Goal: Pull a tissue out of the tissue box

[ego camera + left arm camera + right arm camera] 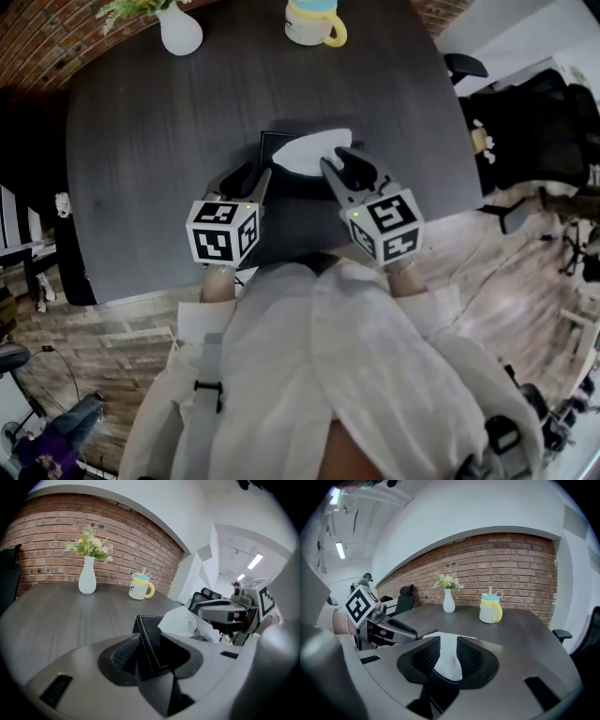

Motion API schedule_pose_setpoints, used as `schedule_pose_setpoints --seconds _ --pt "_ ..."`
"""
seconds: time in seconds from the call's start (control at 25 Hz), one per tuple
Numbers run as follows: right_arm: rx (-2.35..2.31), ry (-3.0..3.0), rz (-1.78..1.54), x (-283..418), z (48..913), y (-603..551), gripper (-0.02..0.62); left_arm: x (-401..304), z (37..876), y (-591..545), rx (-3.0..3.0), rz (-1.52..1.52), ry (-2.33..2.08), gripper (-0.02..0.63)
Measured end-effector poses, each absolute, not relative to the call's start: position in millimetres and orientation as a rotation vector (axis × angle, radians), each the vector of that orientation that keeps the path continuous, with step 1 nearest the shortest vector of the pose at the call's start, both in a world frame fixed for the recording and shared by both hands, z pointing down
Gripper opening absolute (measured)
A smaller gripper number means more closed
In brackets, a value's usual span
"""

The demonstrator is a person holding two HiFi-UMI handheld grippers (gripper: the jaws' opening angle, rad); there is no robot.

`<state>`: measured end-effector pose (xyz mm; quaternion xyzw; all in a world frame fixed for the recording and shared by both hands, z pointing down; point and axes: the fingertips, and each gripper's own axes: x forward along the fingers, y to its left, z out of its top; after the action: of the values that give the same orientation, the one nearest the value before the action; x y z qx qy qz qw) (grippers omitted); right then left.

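Observation:
A black stitched tissue box (pixel 274 142) lies on the dark table (pixel 141 141) in front of me, with a white tissue (pixel 314 150) standing out of its top. My left gripper (pixel 251 180) is at the box's left near corner. In the left gripper view that corner (pixel 152 639) sits between the wide jaws of the left gripper (pixel 152 651), with a gap on the right side. My right gripper (pixel 347 161) is at the tissue's right end. In the right gripper view the tissue (pixel 450 660) lies between the apart pads of the right gripper (pixel 447 653), above the box edge (pixel 437 686).
A white vase with flowers (pixel 180 28) and a cream mug with a yellow handle (pixel 314 21) stand at the table's far side. Black office chairs (pixel 525 122) are to the right, off the table. My white-clad body is close against the table's near edge (pixel 141 295).

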<state>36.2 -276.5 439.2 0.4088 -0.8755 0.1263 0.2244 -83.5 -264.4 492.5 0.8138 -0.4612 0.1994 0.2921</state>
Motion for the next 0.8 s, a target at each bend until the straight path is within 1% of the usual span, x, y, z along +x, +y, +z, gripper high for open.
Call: schedule_pose_setpoints --seconds 0.2,0.52,0.8 --pt "1.063 -2.393 0.244 27.6 435.7 -290.3 0.091 -79.1 497.9 -263.4 2.158 0.502 -1.212 0.117" --pt "0.964 -2.327 0.129 22.7 445.5 -303.9 0.137 -77.3 502.1 -263.8 2.138 0.432 -1.195 0.117" --pt "0.869 -2.301 0.067 17.5 450.7 -315.1 0.143 -76.2 505.1 -265.2 2.137 0.419 -1.161 0.115"
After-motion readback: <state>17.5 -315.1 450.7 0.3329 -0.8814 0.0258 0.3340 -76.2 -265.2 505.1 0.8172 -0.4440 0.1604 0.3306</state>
